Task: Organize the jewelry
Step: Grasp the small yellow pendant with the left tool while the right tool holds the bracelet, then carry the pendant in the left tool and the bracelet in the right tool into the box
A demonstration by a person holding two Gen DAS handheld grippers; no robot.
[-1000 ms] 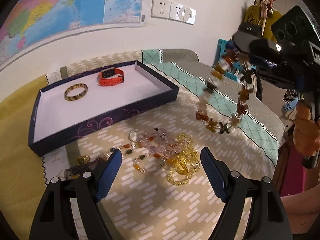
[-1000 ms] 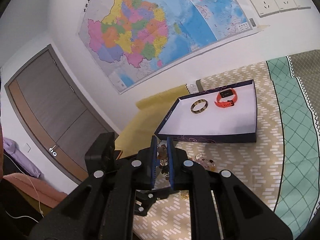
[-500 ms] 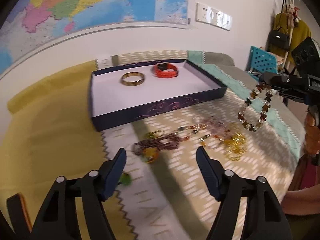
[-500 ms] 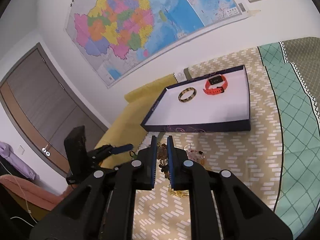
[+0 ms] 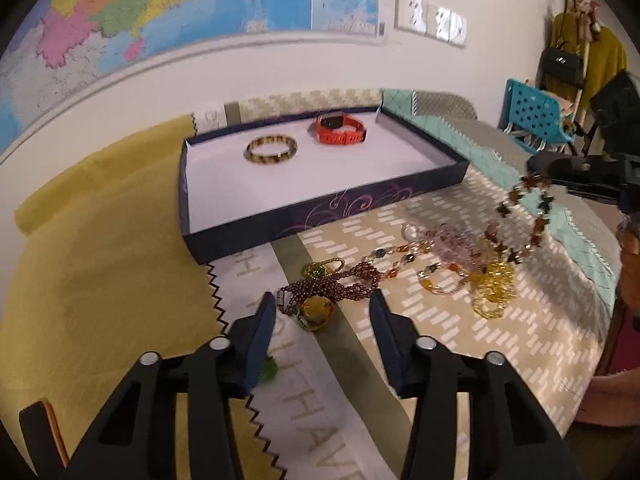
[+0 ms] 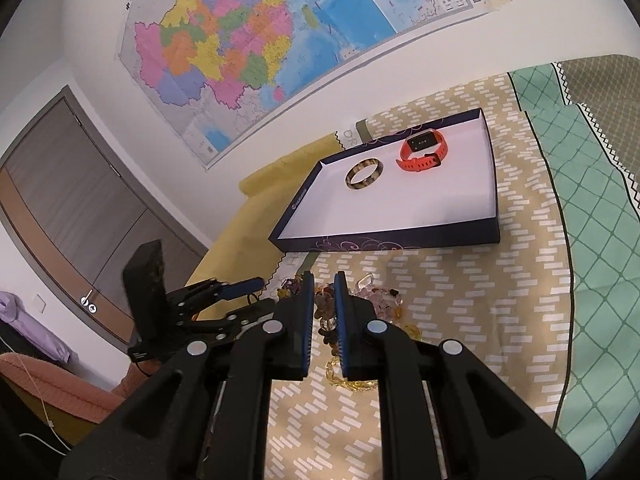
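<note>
Both my cams are wrist fisheyes, each looking forward along its own fingers.

Left wrist view: sits low over the bed, pitched down, close to the jewelry pile (image 5: 420, 264) at frame centre; left gripper (image 5: 322, 314) fills the bottom, tray (image 5: 320, 210) mid-frame, wall map (image 5: 180, 12) across the top, right gripper (image 5: 538, 168) at the right edge.

Right wrist view: higher and further back, shallower tilt, facing the same wall; right gripper (image 6: 324, 320) at bottom centre, tray (image 6: 384, 238) right of centre, map (image 6: 260, 40) at the top, left gripper (image 6: 240, 292) at lower left.

Shared: tray, pile, map, each other's gripper.
</note>
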